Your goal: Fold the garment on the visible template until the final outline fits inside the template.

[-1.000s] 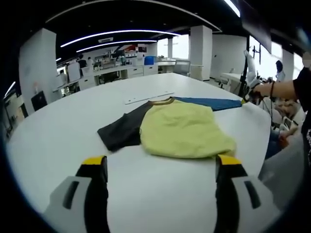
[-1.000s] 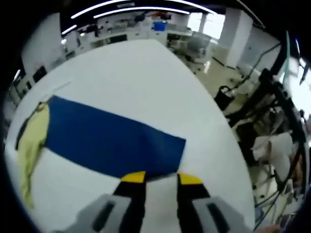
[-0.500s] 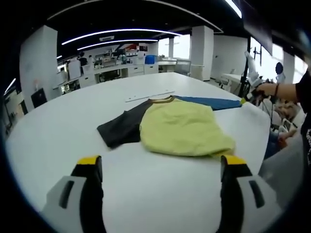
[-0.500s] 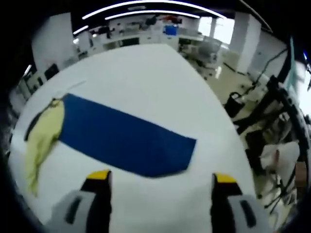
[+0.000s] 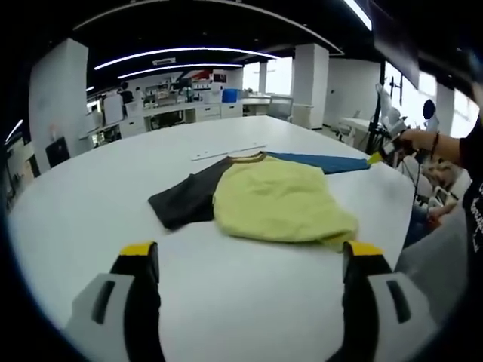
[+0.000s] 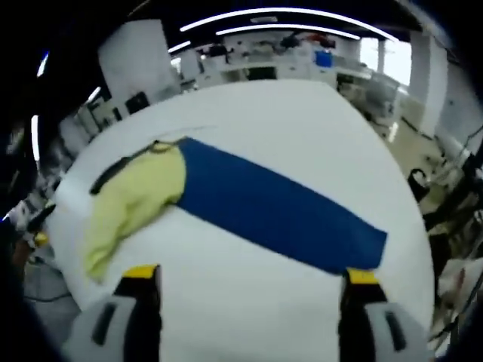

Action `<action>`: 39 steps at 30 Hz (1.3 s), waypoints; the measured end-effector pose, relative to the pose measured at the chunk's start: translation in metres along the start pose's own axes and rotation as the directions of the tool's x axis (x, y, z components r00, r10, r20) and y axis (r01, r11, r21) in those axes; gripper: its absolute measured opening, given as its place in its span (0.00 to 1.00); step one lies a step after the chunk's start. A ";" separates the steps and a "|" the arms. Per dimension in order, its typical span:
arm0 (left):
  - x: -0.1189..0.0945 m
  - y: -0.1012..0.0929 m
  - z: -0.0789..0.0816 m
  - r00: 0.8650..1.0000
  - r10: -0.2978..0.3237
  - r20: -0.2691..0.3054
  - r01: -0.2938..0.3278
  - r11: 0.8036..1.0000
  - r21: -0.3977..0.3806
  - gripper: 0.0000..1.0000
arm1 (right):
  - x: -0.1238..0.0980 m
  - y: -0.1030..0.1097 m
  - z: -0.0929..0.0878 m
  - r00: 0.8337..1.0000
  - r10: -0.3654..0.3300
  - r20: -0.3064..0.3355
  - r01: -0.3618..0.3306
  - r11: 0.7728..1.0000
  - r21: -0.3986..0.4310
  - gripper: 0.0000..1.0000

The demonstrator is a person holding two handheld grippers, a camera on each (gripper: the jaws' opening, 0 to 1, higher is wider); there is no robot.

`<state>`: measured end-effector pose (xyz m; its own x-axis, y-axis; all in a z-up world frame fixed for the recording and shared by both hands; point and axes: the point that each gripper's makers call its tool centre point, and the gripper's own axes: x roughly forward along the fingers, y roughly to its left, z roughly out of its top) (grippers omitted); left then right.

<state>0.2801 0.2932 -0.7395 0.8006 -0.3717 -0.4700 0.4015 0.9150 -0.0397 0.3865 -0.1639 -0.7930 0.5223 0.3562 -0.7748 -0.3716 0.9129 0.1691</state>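
Both claws gape wide, empty: left claw (image 5: 249, 260), right claw (image 6: 245, 279). Yellow garment (image 5: 279, 204) overlaps blue template (image 6: 279, 211) on white worktop (image 5: 90, 204); desks (image 5: 189, 109) stand beyond.

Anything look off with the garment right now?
The garment lies uneven: its blue sleeve stretches out long and flat, while the black sleeve sticks out askew on the other side. Both tools are open, holding nothing.

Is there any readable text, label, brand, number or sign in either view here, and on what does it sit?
None can be read. The yellow garment with dark and blue sleeves and the white round table bear no print. Signs on the far lab wall are too small and blurred to read.
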 end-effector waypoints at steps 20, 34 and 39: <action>-0.012 -0.022 0.000 0.999 -0.037 0.013 0.036 0.999 0.032 0.99 | 0.011 0.222 0.015 0.907 0.414 -0.076 -0.405 0.811 -0.421 0.80; -0.015 -0.024 -0.006 0.998 -0.066 0.013 0.065 0.997 0.040 0.98 | 0.037 0.293 -0.003 0.871 0.460 -0.173 -0.476 0.702 -0.529 0.69; -0.015 -0.017 -0.011 0.997 -0.073 0.011 0.073 0.996 0.045 0.96 | 0.050 0.304 -0.015 0.875 0.434 -0.217 -0.474 0.673 -0.567 0.60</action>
<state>0.2569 0.2850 -0.7412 0.7739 -0.4394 -0.4560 0.4783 0.8775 -0.0338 0.2879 0.1287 -0.7893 0.1294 0.6643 -0.7362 -0.9332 0.3326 0.1361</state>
